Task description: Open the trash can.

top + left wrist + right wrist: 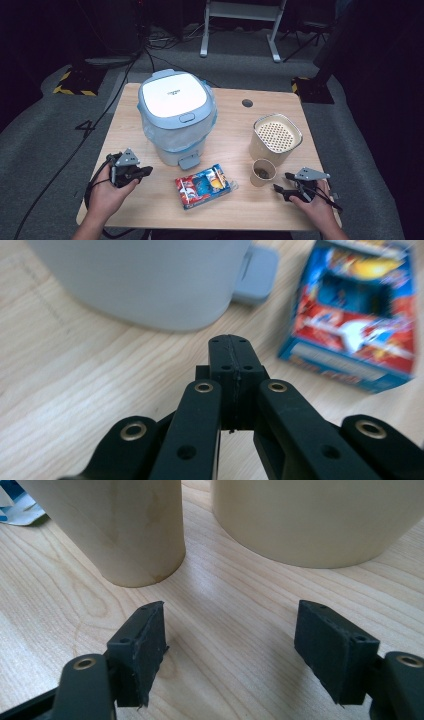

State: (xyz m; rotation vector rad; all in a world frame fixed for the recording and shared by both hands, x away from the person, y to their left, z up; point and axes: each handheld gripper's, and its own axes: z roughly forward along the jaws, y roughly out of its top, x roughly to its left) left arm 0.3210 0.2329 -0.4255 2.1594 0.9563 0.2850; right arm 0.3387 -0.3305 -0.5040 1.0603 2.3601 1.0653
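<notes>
A white and pale blue pedal bin (177,116) with a plastic liner stands at the back left of the wooden table (150,200); its lid is down. In front of it lies a red and blue snack packet (202,185). My left gripper (145,171) is held above the table left of the bin's pedal (189,161), jaws shut with nothing between them; the bin (145,280) and packet (357,320) lie ahead of the left gripper (231,352). My right gripper (281,182) stands open near the table, pointing at a small paper cup (263,172). The right gripper (230,645) faces that cup (115,525).
A beige container with a perforated lid (276,136) stands behind the paper cup, and the same beige container (320,520) sits to the right of the cup in the right gripper view. A round cable hole (247,103) sits at the back of the table. Cables trail off the table's left edge.
</notes>
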